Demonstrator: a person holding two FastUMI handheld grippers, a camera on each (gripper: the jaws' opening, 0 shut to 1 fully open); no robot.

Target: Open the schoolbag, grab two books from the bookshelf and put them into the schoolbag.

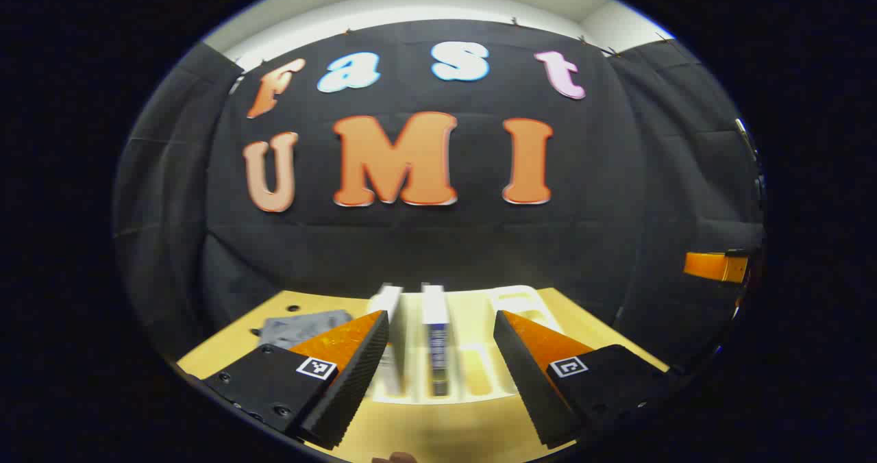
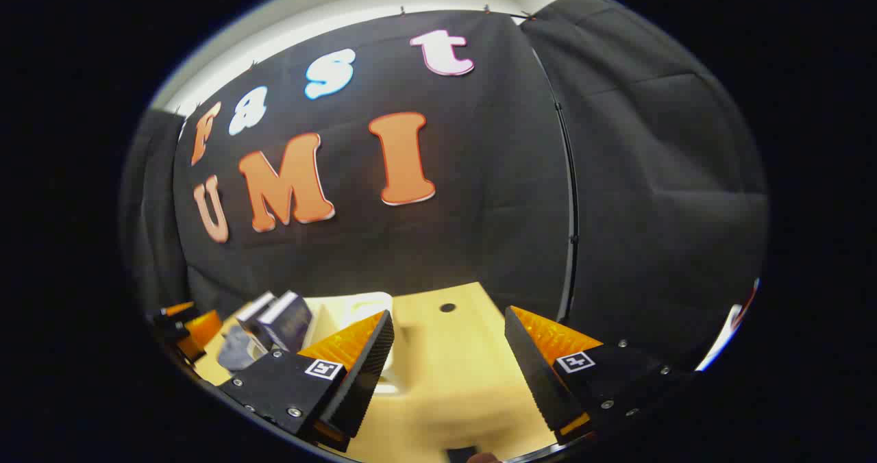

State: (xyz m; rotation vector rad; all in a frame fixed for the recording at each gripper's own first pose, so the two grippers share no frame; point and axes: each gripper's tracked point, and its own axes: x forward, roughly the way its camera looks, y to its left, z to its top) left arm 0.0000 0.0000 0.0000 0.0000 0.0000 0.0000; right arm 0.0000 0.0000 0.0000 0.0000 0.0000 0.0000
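Note:
A white bookshelf rack [image 1: 510, 298] stands on the table straight ahead of my left gripper [image 1: 440, 314], which is open. Two books stand upright in the rack: a pale one [image 1: 388, 312] and one with a blue spine [image 1: 436, 343], both seen between the spread fingers. The grey schoolbag [image 1: 301, 326] lies flat to the left of the rack. My right gripper [image 2: 449, 311] is open over bare table, holding nothing. In the right gripper view the rack [image 2: 349, 310], the books [image 2: 282, 319] and the schoolbag [image 2: 236, 350] lie to its left, with the left gripper [image 2: 183, 324] beyond them.
The yellow wooden table [image 1: 411, 429] has small holes in its top, one near the back [image 2: 447, 307]. Black cloth walls close in behind and at both sides. An orange and black part [image 1: 716, 266] shows at the right edge of the left gripper view.

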